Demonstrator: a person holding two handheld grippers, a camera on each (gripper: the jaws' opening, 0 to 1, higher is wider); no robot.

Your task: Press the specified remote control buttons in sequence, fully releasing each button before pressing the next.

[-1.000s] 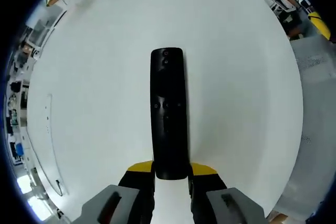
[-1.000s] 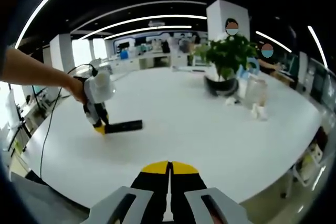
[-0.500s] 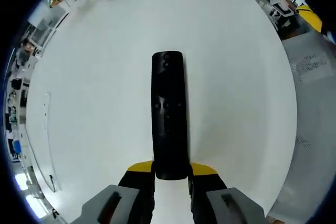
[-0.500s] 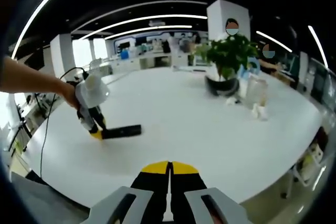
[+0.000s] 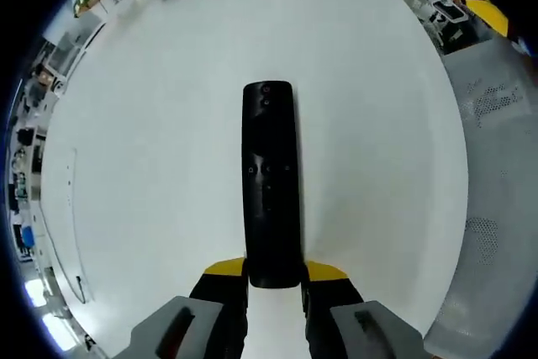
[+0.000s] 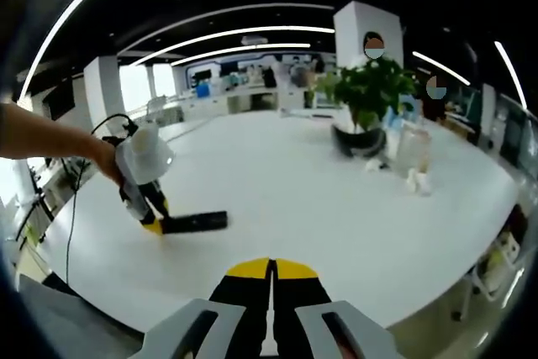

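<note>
In the left gripper view, the left gripper [image 5: 274,279] is clamped on the near end of the black remote [image 5: 270,178]. The remote lies flat on the big white table [image 5: 151,124] and points straight away from the jaws, with its small buttons facing up. The remote looks hard, stiff and light, with a smooth shell that could slip, so I think holding it by the bare near end is best; that keeps the buttons free to press. In the right gripper view, the right gripper [image 6: 270,279] has its jaws pressed together with nothing between them, and it hangs over the near edge of the table. Far to the left, a hand [image 6: 108,161] holds the left gripper on the end of the remote. A potted plant [image 6: 363,102] stands well apart, at the far right of the table.
</note>
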